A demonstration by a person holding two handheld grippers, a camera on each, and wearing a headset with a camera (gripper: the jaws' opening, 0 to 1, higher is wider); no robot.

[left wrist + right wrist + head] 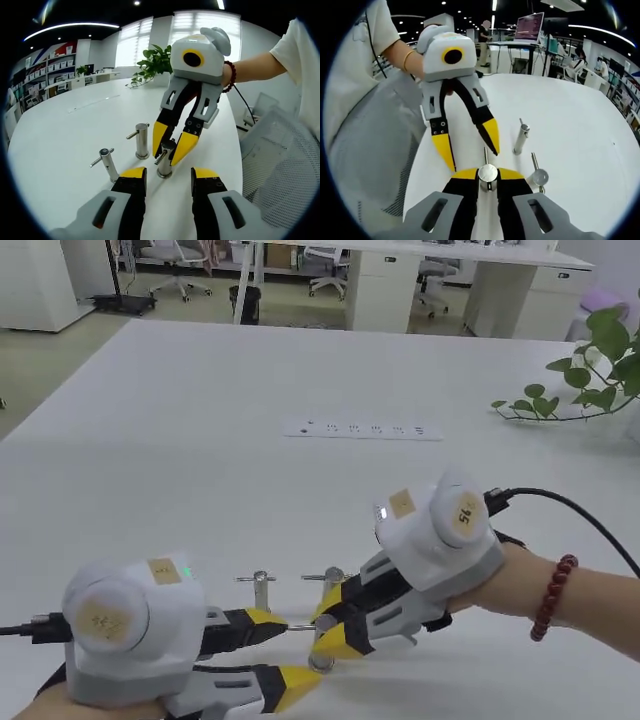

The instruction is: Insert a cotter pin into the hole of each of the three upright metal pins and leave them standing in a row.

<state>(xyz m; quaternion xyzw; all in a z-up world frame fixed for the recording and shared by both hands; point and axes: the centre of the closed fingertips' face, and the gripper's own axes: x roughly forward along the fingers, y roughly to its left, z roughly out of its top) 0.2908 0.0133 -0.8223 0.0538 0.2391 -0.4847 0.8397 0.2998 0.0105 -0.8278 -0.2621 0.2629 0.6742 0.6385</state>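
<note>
The right tongs (488, 177) are squeezing the nearest metal pin (488, 172), which is standing on the white counter (300, 370). The left tongs (169, 175) are hanging open beside it. In the left gripper view, a thin cotter pin (160, 158) is poking out of its side. A second pin (142, 141) and a third pin (109, 163) are standing nearby, each wearing one too.

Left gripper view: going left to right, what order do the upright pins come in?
Three pins: left pin → middle pin → right pin, which stands between the right gripper's fingers.
</note>
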